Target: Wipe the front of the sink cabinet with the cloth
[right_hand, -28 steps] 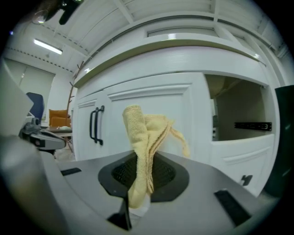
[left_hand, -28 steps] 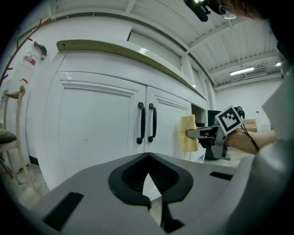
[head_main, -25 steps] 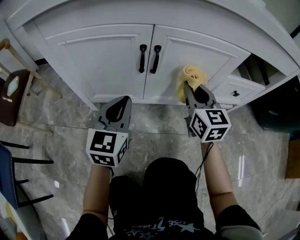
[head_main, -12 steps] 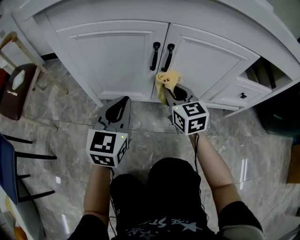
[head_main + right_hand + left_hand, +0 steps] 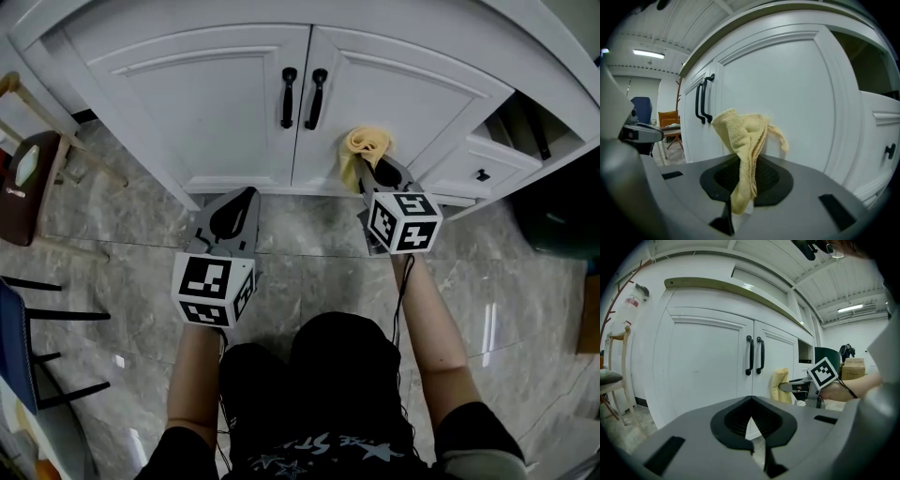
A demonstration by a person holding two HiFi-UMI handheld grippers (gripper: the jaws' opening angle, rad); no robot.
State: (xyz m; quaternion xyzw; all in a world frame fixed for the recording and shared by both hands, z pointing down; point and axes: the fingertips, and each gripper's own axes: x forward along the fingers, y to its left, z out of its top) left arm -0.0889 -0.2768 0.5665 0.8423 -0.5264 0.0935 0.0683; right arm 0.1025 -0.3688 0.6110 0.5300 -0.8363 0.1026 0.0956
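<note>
The white sink cabinet fills the top of the head view, with two black handles at the seam between its doors. My right gripper is shut on a yellow cloth and presses it to the lower part of the right door, right of the handles. In the right gripper view the cloth bunches up out of the jaws against the door. My left gripper is shut and empty, held low above the floor in front of the left door. The left gripper view shows the cloth and the right gripper beside it.
A drawer with a black knob sits right of the doors. A dark bin stands at the far right. A wooden chair with a brown seat stands at the left. Grey marble floor runs under both grippers.
My right gripper swept the cloth left along the right door to below the handles, then back to the right. The left gripper has stayed where it was.
</note>
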